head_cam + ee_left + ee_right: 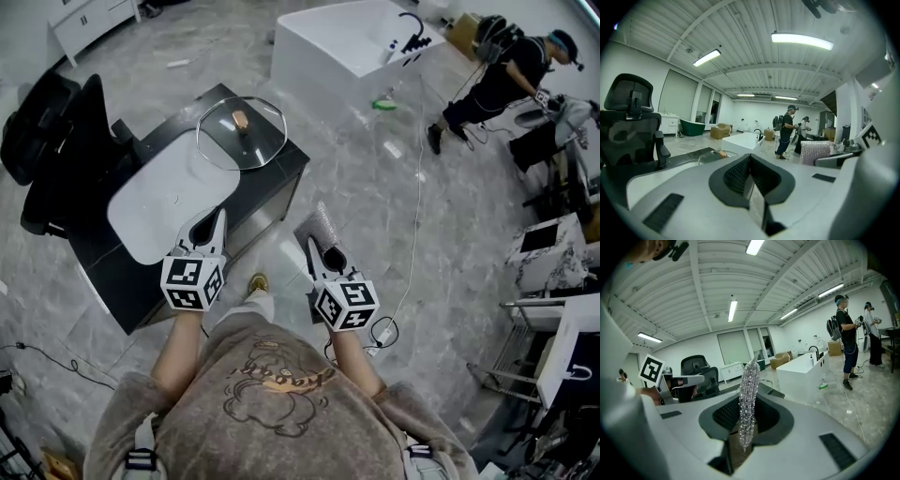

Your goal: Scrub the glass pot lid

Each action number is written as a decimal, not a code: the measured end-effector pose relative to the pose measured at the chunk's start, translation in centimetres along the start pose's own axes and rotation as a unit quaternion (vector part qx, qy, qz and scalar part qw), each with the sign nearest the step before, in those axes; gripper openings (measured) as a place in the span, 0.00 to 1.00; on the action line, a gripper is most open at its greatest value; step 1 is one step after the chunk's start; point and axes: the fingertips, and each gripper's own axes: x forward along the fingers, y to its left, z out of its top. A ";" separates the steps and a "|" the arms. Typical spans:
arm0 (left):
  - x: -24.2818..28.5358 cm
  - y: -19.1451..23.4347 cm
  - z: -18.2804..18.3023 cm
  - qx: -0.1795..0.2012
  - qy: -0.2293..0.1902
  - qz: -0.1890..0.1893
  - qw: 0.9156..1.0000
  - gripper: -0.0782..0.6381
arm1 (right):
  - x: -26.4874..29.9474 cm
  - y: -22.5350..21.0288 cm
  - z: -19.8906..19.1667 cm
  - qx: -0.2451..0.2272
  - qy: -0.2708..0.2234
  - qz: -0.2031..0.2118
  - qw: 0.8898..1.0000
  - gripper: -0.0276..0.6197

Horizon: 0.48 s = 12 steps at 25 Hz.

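We had our left hand-held gripper [219, 217] closed and empty, our right hand-held gripper [315, 246] pinching a glittery scrubber [324, 225].

Brightness: bright, even, cool white in all views.
Source: ceiling strip lamps [802, 41] overhead.
Shadows: soft and faint under the furniture.
Glare: sheen on the marble floor [375, 216]; reflections on the glass pot lid [225, 141]; the silver scrub cloth [747, 399] sparkles.
Distortion: gripper views fisheye, corners black, ceiling lines bowed.
Focus: near jaws slightly soft; head view sharp.
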 end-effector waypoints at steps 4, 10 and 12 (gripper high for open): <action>3.7 1.7 1.5 -0.002 -0.002 0.001 1.000 0.13 | 3.6 -1.8 2.5 -0.005 -0.005 -0.004 1.000 0.17; 6.9 3.5 2.7 -0.009 0.002 0.005 1.000 0.13 | 6.7 -3.2 4.1 -0.001 0.000 -0.010 1.000 0.17; 7.7 3.8 3.0 -0.013 0.003 0.008 1.000 0.13 | 7.4 -3.5 4.3 0.000 0.003 -0.011 1.000 0.17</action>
